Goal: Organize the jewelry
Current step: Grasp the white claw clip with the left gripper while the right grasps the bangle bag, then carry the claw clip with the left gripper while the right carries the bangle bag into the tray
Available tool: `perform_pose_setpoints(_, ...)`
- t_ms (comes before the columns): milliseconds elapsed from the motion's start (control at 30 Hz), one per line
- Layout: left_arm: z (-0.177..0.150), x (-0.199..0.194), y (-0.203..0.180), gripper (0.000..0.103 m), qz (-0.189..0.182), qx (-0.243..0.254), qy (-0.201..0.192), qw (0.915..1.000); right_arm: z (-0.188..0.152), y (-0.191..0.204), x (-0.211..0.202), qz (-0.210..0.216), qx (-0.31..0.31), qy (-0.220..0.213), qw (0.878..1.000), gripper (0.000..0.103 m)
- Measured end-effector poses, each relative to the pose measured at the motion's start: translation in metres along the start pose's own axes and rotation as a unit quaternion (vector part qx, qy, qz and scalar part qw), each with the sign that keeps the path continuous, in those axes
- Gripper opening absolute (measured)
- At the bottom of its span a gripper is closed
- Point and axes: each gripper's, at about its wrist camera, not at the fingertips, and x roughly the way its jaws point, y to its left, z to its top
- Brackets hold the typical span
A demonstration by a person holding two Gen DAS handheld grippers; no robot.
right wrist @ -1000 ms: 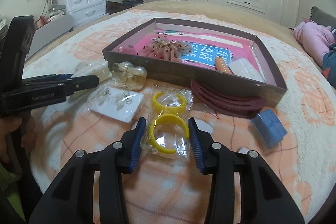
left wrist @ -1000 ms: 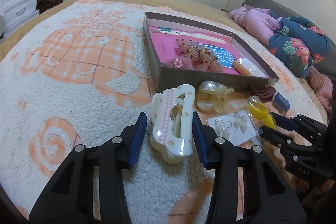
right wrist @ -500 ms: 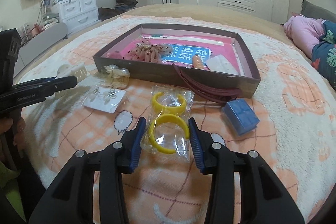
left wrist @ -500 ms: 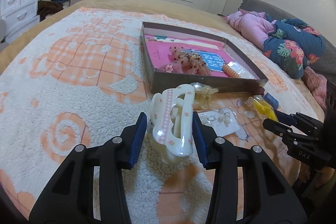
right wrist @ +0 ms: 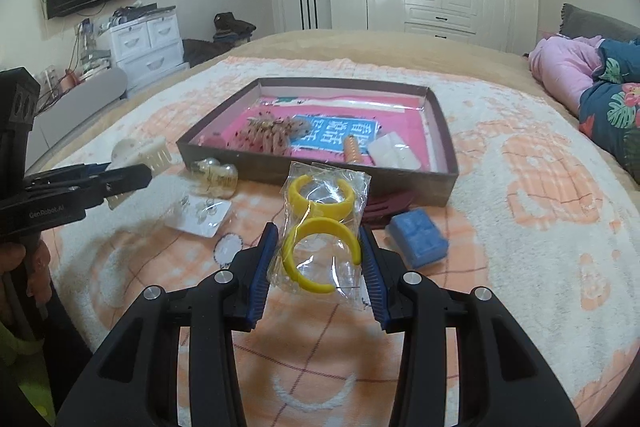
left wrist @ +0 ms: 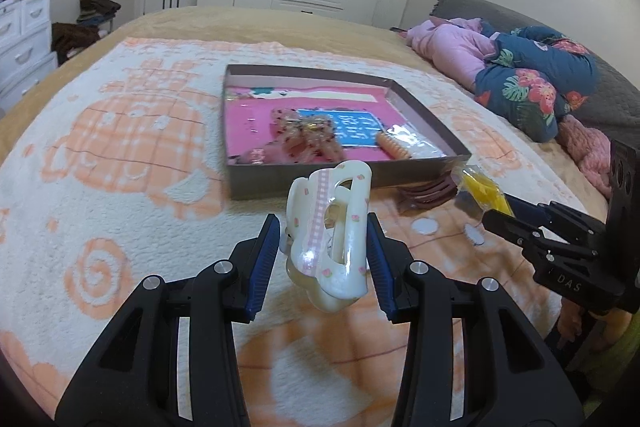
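My left gripper (left wrist: 322, 247) is shut on a large cream hair claw clip (left wrist: 330, 239) and holds it above the blanket, in front of the brown box (left wrist: 280, 183). The clip also shows in the right wrist view (right wrist: 138, 155). My right gripper (right wrist: 318, 259) is shut on a clear bag of yellow bracelets (right wrist: 320, 227), lifted off the bed; the bag also shows in the left wrist view (left wrist: 482, 191). The box (right wrist: 438, 135) has a pink lining and holds a pink beaded piece (right wrist: 272, 131) and an orange coil (right wrist: 352, 149).
On the blanket near the box lie a clear yellowish clip (right wrist: 216, 177), an earring card (right wrist: 200, 213), a blue case (right wrist: 418, 237) and a dark red headband (left wrist: 428, 191). Pink and blue bedding (left wrist: 520, 79) is piled at the right.
Both grippers have risen and pulled back from the box, each carrying its item. The bracelet bag has come up off the blanket.
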Motion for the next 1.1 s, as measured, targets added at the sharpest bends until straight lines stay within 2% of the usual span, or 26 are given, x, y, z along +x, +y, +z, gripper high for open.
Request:
perform_pose_setpoints(67, 0.003, 0.006, -0.005, 0.034, -0.009, -0.005, 0.007, 0.9999, 0.001, -0.003, -0.002, -0.003, 0.005, -0.002, 1.000, 0.039)
perform_pose_setpoints(733, 0.037, 0.034, -0.052, 0.034, -0.018, 0.029, -0.002, 0.9994, 0.015, -0.039, -0.009, -0.039, 0.013, -0.039, 0.998, 0.039)
perform_pose_setpoints(1100, 0.053, 0.048, -0.048, 0.035, -0.011, 0.014, -0.007, 0.9998, 0.033, -0.062, 0.001, -0.050, 0.025, -0.041, 0.998, 0.039)
